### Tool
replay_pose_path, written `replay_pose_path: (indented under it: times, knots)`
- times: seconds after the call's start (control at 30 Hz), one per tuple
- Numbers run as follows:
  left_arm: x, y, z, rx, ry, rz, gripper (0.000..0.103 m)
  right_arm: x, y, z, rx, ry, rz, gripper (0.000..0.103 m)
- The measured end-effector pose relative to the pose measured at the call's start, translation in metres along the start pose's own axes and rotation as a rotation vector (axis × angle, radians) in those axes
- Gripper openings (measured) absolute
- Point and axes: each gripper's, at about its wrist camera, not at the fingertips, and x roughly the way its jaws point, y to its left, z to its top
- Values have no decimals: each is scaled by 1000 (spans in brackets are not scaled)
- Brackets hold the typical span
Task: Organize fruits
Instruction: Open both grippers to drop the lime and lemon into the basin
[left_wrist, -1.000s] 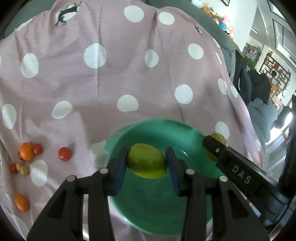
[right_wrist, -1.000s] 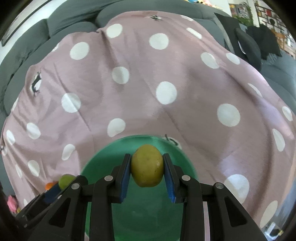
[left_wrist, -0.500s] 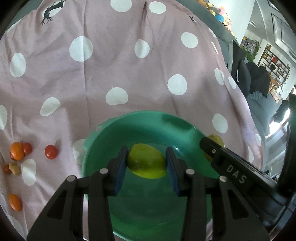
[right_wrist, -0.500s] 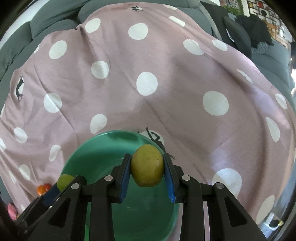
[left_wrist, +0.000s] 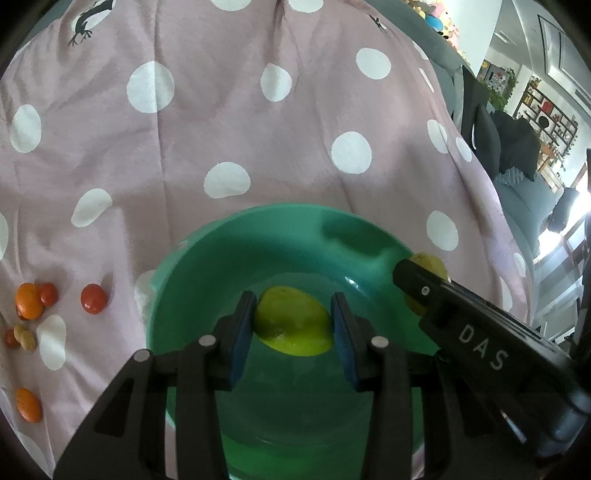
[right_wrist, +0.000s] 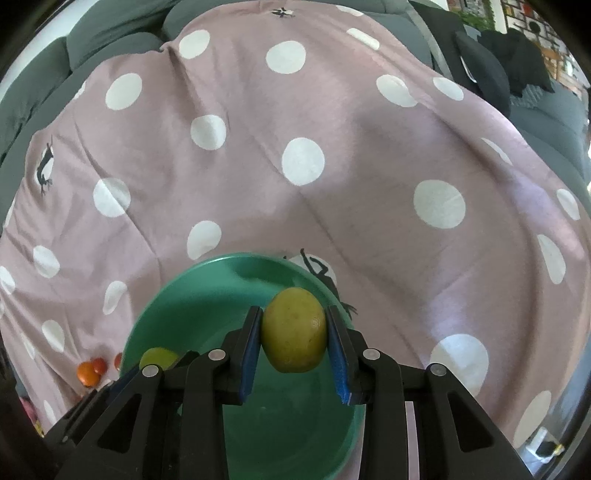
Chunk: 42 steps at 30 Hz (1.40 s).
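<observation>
Left wrist view: left gripper (left_wrist: 293, 326) and right gripper (right_wrist: 294, 341) each have jaws clamped on a lemon above the green bowl (left_wrist: 236, 236), neither dropped, small fruits (left_wrist: 94, 299) left of bowl remain.

White capitals "DAS" stand on the black body of the right gripper (left_wrist: 424, 288), seen to the right of the left gripper's (left_wrist: 293, 325) fingers.
</observation>
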Motion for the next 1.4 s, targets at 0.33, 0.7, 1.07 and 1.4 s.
replay_pose_path:
  times: [0.33, 0.7, 1.07, 1.4]
  knots:
    - [3, 0, 0, 2, 16, -1, 41, 2, 4, -2, -13, 12, -17, 36]
    - [-9, -6, -1, 58, -22, 12, 55, -2, 7, -3, -50, -17, -43, 40]
    - [-60, 38, -10, -32, -88, 0, 73, -27, 38, -6, -117, -92, 67, 55]
    - [-113, 137, -44, -193, -116, 165, 76, -34, 101, -30, -259, -72, 200, 58]
